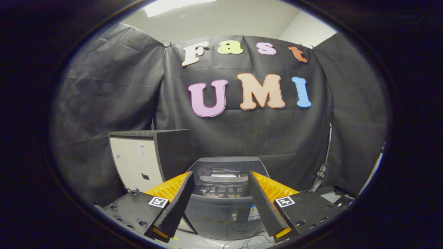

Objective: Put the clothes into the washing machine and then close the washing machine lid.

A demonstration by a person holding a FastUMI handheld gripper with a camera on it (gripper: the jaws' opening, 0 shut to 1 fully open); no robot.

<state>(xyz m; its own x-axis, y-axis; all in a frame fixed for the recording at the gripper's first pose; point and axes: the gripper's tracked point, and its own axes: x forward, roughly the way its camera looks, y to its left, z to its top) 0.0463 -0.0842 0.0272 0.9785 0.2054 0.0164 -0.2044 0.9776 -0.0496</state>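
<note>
A recording booth, probably in a lab — black cloth wall (263,138) behind a washing machine (221,204), cabinet (138,166) beside it.

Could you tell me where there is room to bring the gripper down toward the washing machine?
The open gripper frames the washing machine; nothing lies between its fingers. It is tighter toward the cabinet, close beside the washer.

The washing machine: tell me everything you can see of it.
The washing machine is a dark grey top-loader standing beyond the open gripper, seen through the gap between its fingers. Its lid is raised and leans back toward the black cloth wall. Below the lid a control panel carries rows of small buttons, and a sticker sits on the smooth front. A cabinet stands beside it; whether they touch is unclear. Nothing grips the machine.
</note>
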